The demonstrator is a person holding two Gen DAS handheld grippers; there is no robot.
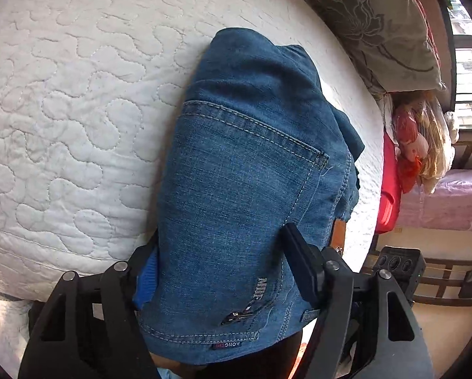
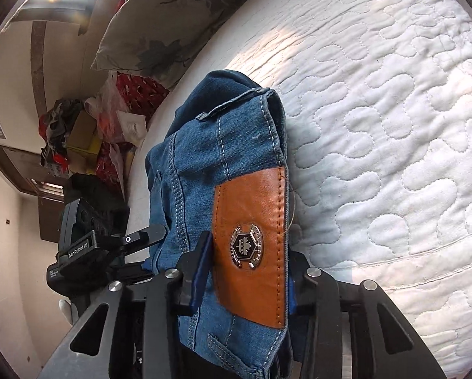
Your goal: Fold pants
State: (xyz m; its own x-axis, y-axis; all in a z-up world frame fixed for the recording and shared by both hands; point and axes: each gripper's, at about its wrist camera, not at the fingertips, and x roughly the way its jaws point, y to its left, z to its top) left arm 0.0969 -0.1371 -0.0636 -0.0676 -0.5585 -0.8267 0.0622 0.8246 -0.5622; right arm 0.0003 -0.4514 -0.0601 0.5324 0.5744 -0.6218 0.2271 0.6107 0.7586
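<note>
Folded blue jeans [image 1: 248, 158] lie as a thick bundle on a white quilted bed [image 1: 77, 110], back pocket facing up. My left gripper [image 1: 218, 243] is shut on the near end of the bundle; its blue pad [image 1: 145, 281] and black finger [image 1: 302, 265] press the denim from both sides. In the right wrist view the jeans [image 2: 236, 132] show their waistband and a brown leather patch [image 2: 251, 208] with a metal badge. My right gripper [image 2: 248, 246] is shut on that waistband, its left finger [image 2: 201, 268] against the denim and the other finger mostly hidden behind the patch.
A grey flowered pillow [image 1: 378, 31] [image 2: 172, 25] lies at the head of the bed [image 2: 394, 126]. Beside the bed sit plastic bags and clutter [image 2: 109, 120] [image 1: 419, 142] and a pink-covered surface [image 1: 450, 199]. The bed edge runs close under both grippers.
</note>
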